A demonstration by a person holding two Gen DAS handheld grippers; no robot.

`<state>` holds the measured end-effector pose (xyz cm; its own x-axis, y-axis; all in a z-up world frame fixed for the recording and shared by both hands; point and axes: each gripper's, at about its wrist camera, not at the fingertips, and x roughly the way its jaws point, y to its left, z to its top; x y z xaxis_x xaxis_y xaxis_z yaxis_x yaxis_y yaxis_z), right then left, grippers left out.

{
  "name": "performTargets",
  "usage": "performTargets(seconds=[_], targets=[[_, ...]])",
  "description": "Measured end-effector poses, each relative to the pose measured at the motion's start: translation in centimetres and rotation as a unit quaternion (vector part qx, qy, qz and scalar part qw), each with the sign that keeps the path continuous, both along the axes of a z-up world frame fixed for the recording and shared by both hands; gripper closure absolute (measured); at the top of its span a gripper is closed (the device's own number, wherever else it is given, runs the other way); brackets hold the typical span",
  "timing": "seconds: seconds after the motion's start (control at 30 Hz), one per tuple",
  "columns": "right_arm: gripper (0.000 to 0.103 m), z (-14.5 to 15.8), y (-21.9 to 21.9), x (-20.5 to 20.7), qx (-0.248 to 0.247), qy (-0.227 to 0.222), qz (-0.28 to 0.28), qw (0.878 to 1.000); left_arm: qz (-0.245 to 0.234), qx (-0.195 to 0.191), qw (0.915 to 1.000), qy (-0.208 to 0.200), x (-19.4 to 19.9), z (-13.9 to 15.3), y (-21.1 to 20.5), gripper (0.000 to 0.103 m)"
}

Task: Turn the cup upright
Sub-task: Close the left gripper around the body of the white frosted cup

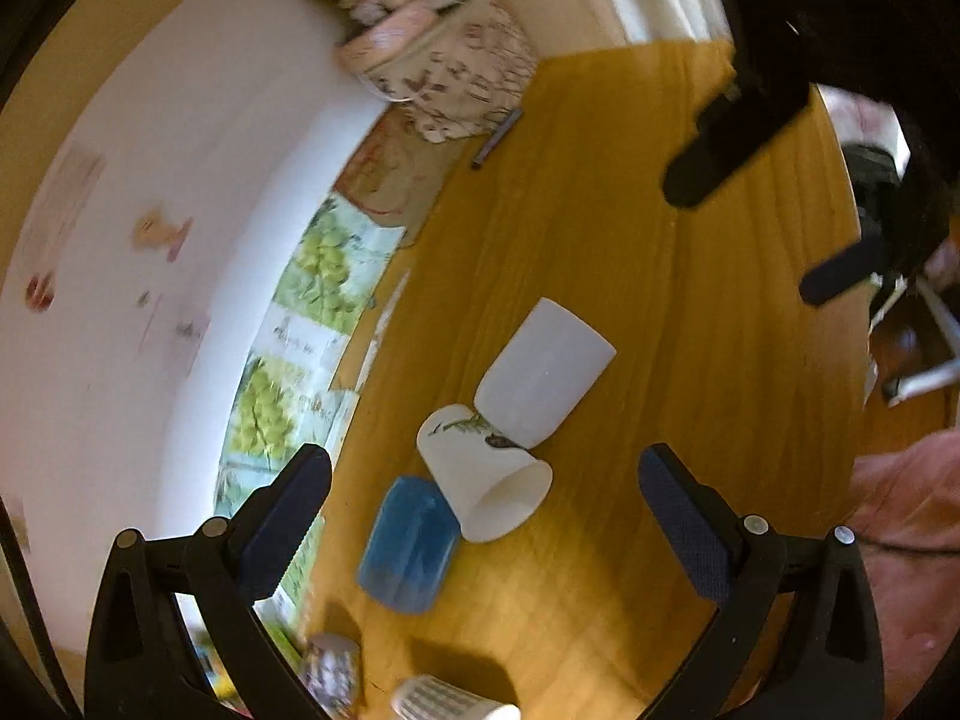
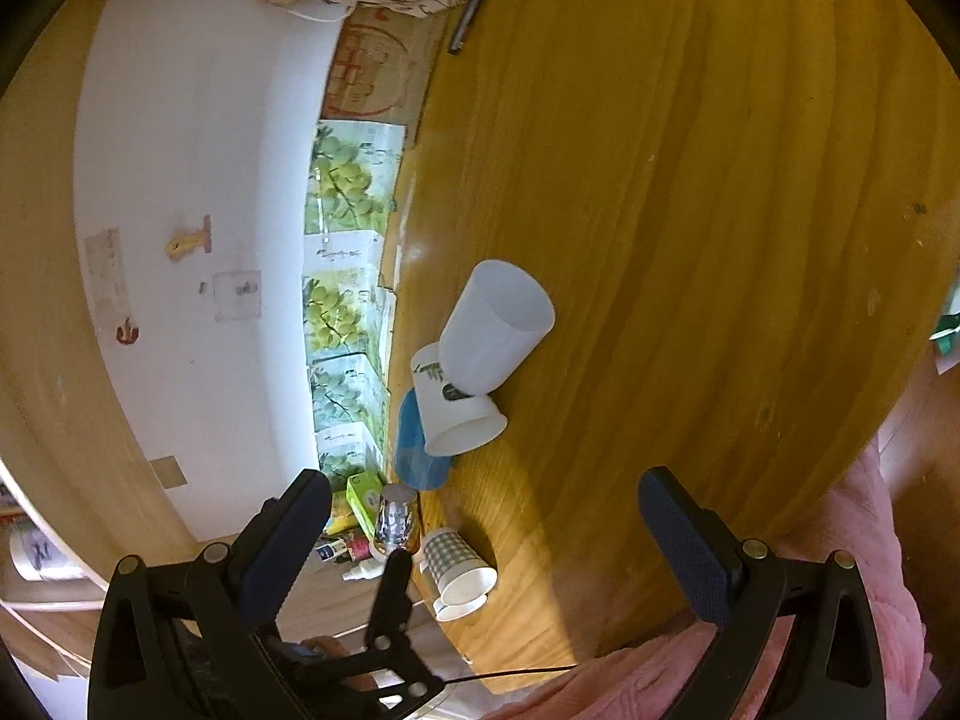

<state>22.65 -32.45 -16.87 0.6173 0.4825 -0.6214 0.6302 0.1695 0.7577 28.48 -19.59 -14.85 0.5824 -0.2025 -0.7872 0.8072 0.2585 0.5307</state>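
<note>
Several cups lie on their sides on the wooden table (image 1: 690, 360). A plain white cup (image 1: 543, 375) rests against a white cup with a leaf print (image 1: 486, 474); a blue cup (image 1: 411, 543) lies beside them. The same three cups show in the right wrist view: the plain white cup (image 2: 495, 327), the printed cup (image 2: 456, 414) and the blue cup (image 2: 417, 450). My left gripper (image 1: 483, 522) is open above the printed cup, holding nothing. My right gripper (image 2: 483, 546) is open and empty, farther back; it also shows in the left wrist view (image 1: 756, 204).
A checked cup (image 2: 456, 564) lies on its side near the table edge, beside a shiny patterned cup (image 2: 396, 519). Boxes with green fruit prints (image 2: 348, 264) line the wall. A patterned cloth bag (image 1: 444, 66) and a pen (image 1: 495, 138) sit at the far end. Pink fabric (image 2: 840, 600) lies near.
</note>
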Motion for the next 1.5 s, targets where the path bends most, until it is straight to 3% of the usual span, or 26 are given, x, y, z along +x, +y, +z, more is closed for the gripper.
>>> performTargets(seconds=[0.17, 0.4, 0.73, 1.17, 1.5], targets=[[0.000, -2.0, -2.1, 0.8, 0.031, 0.002, 0.004, 0.999, -0.044, 0.060, 0.9972, -0.012, 0.4, -2.7, -2.1, 0.001], [0.000, -4.2, -4.3, 1.8, 0.068, 0.004, 0.011, 0.998, -0.100, 0.121, 0.9876, 0.002, 1.1, -6.0, -4.6, 0.001], [0.000, -5.7, -6.6, 3.2, 0.083, 0.013, 0.045, 0.995, -0.135, 0.194, 0.9711, 0.035, 1.5, -10.4, -8.2, 0.001], [0.000, -7.2, -10.0, 4.3, 0.090, 0.026, 0.071, 0.993, -0.130, 0.239, 0.9579, 0.092, 3.4, -13.6, -10.0, 0.001], [0.000, -7.8, -10.8, 4.9, 0.089, 0.031, 0.103, 0.990, -0.090, 0.259, 0.9483, 0.160, 5.8, -14.5, -11.3, 0.013]])
